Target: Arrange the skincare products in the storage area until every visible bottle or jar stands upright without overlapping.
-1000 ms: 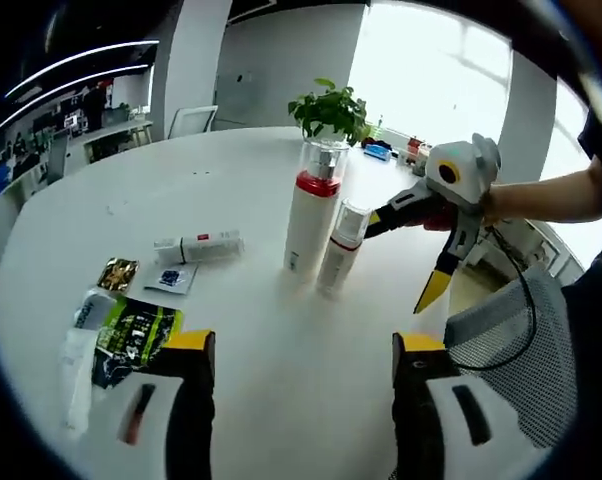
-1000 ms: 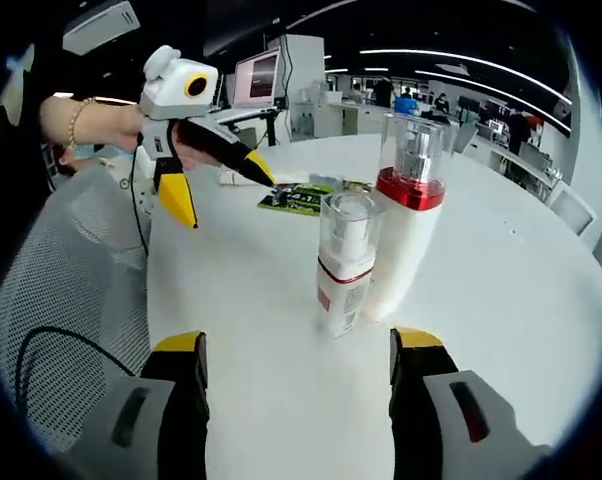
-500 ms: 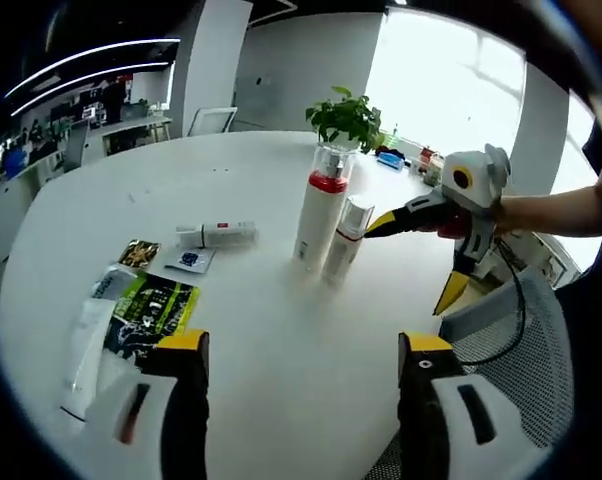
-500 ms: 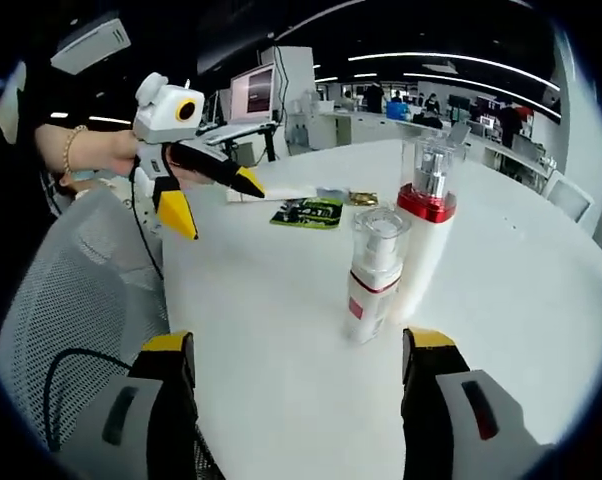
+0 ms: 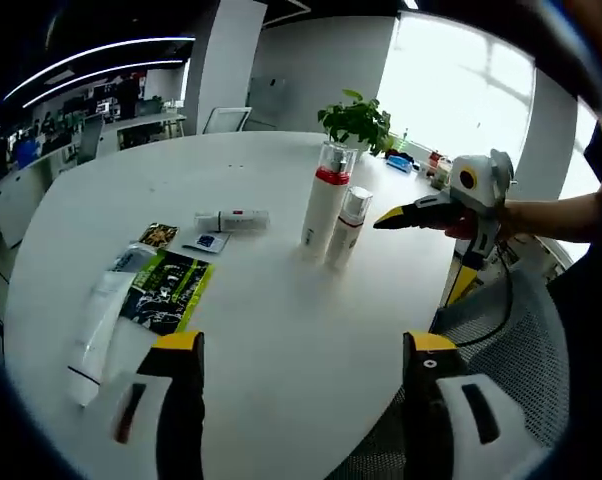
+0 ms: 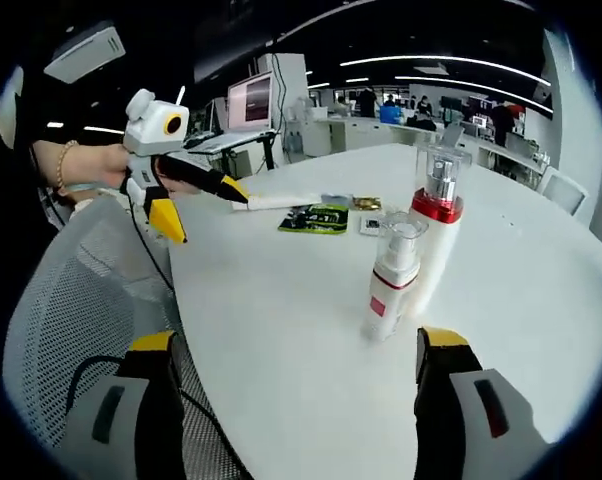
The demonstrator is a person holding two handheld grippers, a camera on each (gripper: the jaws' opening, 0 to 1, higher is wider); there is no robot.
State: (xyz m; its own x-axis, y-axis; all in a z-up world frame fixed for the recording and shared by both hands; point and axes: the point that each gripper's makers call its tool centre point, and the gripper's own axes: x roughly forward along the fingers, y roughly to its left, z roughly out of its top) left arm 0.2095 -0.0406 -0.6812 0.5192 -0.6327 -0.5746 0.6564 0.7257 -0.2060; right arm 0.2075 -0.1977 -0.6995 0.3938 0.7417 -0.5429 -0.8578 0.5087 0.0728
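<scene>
Two bottles stand upright side by side on the white round table (image 5: 281, 320): a tall white one with a red band and clear cap (image 5: 323, 205) (image 6: 436, 235) and a shorter one with a clear cap (image 5: 347, 225) (image 6: 391, 275). A small white tube (image 5: 231, 220) lies flat left of them. My left gripper (image 5: 301, 345) (image 6: 201, 206) is open and holds nothing, well back from the bottles. My right gripper (image 6: 298, 340) (image 5: 426, 252) is open too, off the table's edge, apart from the bottles.
Flat packets lie on the table: a green one (image 5: 169, 290) (image 6: 316, 218), a gold sachet (image 5: 159, 236), a blue sachet (image 5: 207, 241) and a long white tube (image 5: 103, 320). A potted plant (image 5: 359, 118) stands behind the bottles. A mesh chair (image 6: 71, 300) sits by the table edge.
Both views have drawn back from the table, so the bottles look smaller and farther. Bottles and packets stay where they were. Both grippers stay open.
</scene>
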